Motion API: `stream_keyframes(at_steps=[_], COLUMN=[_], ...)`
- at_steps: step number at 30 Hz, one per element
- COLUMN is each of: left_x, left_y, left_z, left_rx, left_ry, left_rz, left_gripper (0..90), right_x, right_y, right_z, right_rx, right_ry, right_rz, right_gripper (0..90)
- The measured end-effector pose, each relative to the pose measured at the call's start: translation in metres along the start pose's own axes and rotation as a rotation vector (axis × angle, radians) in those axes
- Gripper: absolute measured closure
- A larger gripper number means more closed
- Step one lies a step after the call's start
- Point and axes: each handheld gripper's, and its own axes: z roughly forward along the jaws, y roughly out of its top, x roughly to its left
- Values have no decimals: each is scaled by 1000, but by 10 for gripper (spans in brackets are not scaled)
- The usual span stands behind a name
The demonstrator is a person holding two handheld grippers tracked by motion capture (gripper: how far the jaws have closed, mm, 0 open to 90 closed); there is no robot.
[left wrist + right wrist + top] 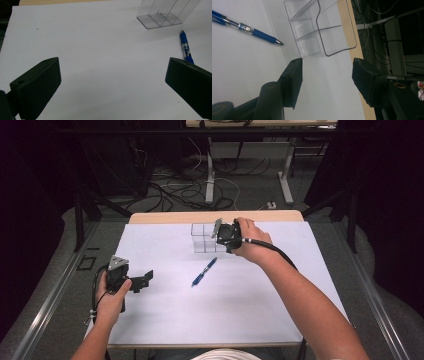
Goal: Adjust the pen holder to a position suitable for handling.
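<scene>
The right gripper [220, 236] is held at the far side of the table, just beside the clear plastic organizer [204, 238]. Its jaws stand apart with nothing between them. In the right gripper view the gap [327, 72] sits directly in front of the organizer [319, 27]; one jaw tip lies close to the organizer's lower corner — whether it touches cannot be told. The organizer is upright, transparent and divided into compartments by inner walls.

The left gripper [141, 280] is held low at the near left of the table, well apart from the right gripper. Its jaws are spread wide and hold nothing; in the left gripper view only white surface lies in the gap [112, 75].

The blue pen [204, 271] lies flat on the white table [165, 320], between the two grippers and nearer the organizer. In the left gripper view the pen [185, 48] appears just beyond one jaw, tip pointing toward the organizer [162, 15] — pen and organizer are apart. In the right gripper view the pen [249, 29] lies off to the side of the jaws, its metal tip near the organizer's wall (a small gap shows between them).

A wooden strip [215, 216] runs along the table's far edge, just behind the organizer.
</scene>
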Motion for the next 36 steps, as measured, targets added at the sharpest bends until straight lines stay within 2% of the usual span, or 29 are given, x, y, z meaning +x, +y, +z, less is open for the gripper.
stream_keyframes(at_steps=[8,9,10,12,13,14,16,25,36], left_x=[1,2,2,2,2,2,2,2,3], left_y=[0,0,0,-1,-1,-1,0,0,-1], left_z=[0,0,0,-1,-1,-2,-3,-4,-4], left_rx=[5,4,4,4,0,0,-2,-4,-5], left_ry=[-1,-2,-1,0,0,1,2,2,-1], left_rz=[-2,-3,-2,-4,-2,-2,-4,-3,-13], left_gripper=[1,1,1,1,1,1,1,1,1], right_x=[-2,-2,-3,-4,-4,-4,-4,-5,-6], right_y=[11,12,14,17,17,19,21,29,35], right_z=[8,11,11,12,14,13,14,22,34], right_rx=[-2,-20,-9,-4,-28,-8,-23,-20,-21], right_ry=[31,27,24,30,28,25,22,23,42], right_rz=[-55,-65,-81,-80,-81,-90,-92,-115,-120], right_gripper=[438,449,455,466,473,478,479,484,445])
